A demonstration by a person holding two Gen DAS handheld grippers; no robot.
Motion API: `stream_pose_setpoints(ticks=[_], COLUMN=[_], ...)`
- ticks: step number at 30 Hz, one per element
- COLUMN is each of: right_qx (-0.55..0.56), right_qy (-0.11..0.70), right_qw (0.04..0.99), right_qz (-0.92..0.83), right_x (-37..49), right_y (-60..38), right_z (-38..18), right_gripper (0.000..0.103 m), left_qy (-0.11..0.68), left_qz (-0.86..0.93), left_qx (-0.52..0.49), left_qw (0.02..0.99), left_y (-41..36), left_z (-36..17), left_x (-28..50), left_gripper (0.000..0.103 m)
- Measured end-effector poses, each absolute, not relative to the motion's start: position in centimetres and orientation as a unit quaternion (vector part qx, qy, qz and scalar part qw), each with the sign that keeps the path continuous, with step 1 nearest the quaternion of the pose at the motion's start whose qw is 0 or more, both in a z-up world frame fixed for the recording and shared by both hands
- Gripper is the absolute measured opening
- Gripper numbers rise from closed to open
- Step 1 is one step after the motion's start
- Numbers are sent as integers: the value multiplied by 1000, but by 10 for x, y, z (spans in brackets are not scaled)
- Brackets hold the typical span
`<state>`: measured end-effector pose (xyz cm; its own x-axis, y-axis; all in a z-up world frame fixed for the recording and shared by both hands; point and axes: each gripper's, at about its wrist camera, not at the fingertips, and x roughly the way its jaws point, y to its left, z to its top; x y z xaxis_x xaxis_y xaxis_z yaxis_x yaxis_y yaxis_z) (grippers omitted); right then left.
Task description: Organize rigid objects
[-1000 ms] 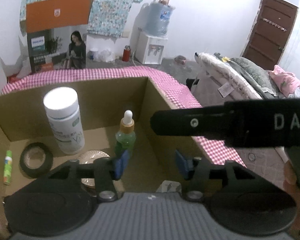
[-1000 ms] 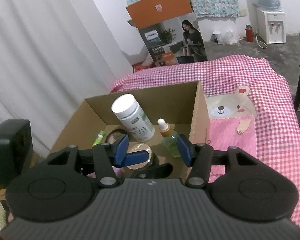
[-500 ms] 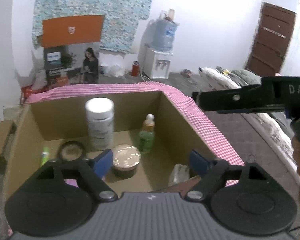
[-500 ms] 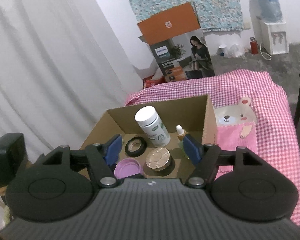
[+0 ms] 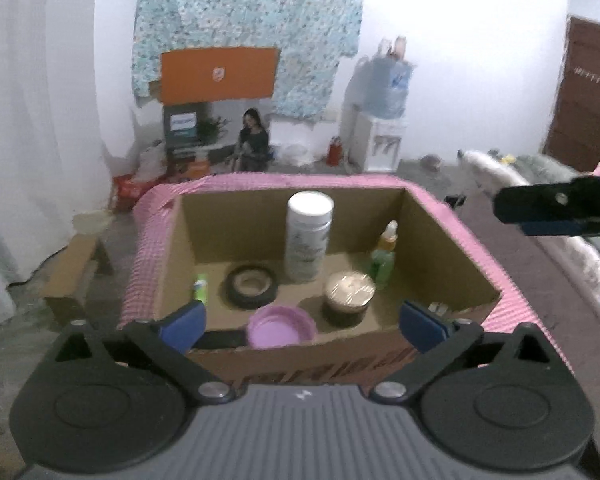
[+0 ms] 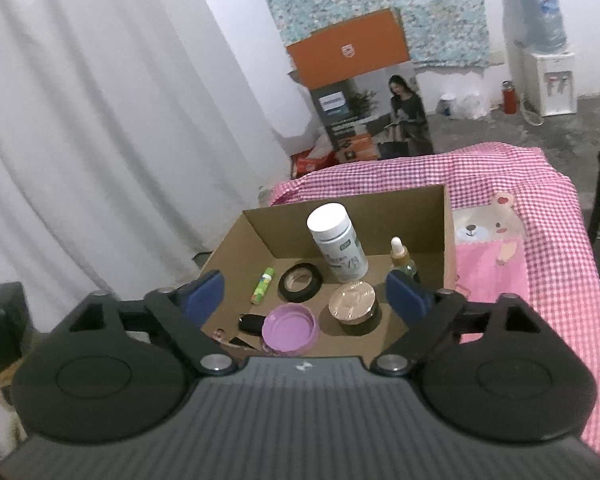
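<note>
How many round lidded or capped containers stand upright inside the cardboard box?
3. The white bottle stands near the back wall, the dropper bottle to its right, the gold-lidded jar in front. The near wall may hide more.

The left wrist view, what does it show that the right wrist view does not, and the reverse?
Only left: the other tool's finger, a brown door, bedding.
Only right: the bear picture on the pink cloth, a curtain.
Both: the box with the white bottle, dropper bottle, tape roll, purple lid, gold-lidded jar, green tube.
</note>
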<state>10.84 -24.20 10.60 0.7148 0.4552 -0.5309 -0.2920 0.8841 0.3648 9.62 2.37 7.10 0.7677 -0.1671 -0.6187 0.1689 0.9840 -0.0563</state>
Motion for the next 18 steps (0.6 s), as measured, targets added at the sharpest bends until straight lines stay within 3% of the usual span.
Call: stream_pose_setpoints(ticks=[1, 18], right_qx=[120, -3], right_qy=[312, 292], right_qw=[923, 956], right_qz=[192, 36], right_x=[101, 73], right_y=[-237, -186], right_z=[104, 81], right_gripper=[102, 102], left_qy=[334, 366], left_qz=[-80, -31], left_qx=[7, 1], left_qw=[939, 930], left_y=[24, 34], left_z=[72, 75], left_x=[95, 99], left_gripper=[103, 103])
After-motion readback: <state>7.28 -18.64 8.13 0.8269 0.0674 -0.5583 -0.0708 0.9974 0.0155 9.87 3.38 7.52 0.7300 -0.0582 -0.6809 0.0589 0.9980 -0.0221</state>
